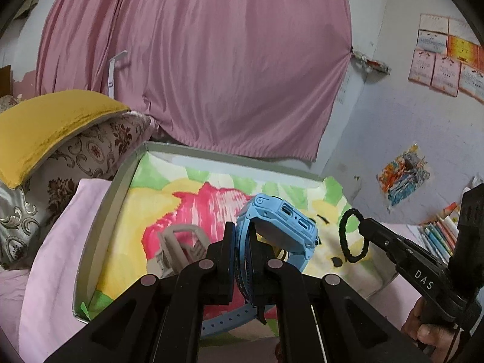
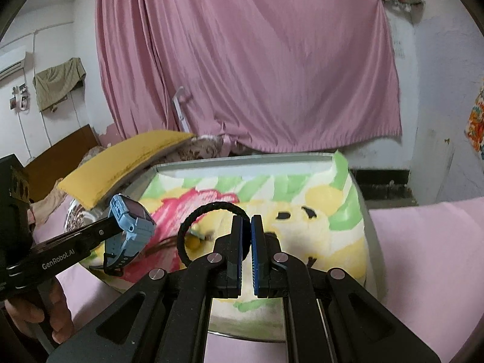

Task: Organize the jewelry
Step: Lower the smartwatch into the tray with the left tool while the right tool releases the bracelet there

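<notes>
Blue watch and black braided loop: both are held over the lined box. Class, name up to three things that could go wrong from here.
1. The left gripper pinches only the strap of the blue watch; the heavy face hangs free and may swing or slip.
2. The right gripper holds the thin black braided loop by one short stretch; it could slide out.
3. The two grippers are close together over the box; they might collide, or drop onto items already inside.
</notes>
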A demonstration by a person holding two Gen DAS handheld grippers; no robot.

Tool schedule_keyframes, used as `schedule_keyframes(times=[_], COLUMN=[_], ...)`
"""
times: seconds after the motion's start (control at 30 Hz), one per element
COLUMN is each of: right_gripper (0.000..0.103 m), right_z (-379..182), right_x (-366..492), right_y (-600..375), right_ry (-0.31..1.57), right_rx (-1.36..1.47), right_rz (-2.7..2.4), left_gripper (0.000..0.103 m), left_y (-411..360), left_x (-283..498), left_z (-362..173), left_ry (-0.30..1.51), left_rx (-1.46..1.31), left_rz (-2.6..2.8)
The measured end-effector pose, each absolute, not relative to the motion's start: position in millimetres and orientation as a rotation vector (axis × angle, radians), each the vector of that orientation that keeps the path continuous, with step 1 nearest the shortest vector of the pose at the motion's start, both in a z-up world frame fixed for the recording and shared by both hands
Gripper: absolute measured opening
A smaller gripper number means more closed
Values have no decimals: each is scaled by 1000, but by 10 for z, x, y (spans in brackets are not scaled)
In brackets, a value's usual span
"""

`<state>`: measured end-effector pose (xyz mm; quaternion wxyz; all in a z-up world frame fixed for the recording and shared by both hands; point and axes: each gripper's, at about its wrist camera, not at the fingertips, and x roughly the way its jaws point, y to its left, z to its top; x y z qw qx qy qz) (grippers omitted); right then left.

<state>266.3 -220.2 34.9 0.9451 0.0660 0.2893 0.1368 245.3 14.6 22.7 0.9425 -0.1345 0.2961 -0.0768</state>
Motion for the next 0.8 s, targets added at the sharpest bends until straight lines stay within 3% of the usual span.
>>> schedule_keyframes(times=[0.8], right_gripper=[5], right_z=[71], right_x=[2868], right_y=[-2072], right_ry=[781], right_rx=[96], right_rz=[278], left_gripper=[7], left_y=[103], left_x=[2544], left_z=[99], left_ry=[714], left_rx=[-266], left_rz=[-168])
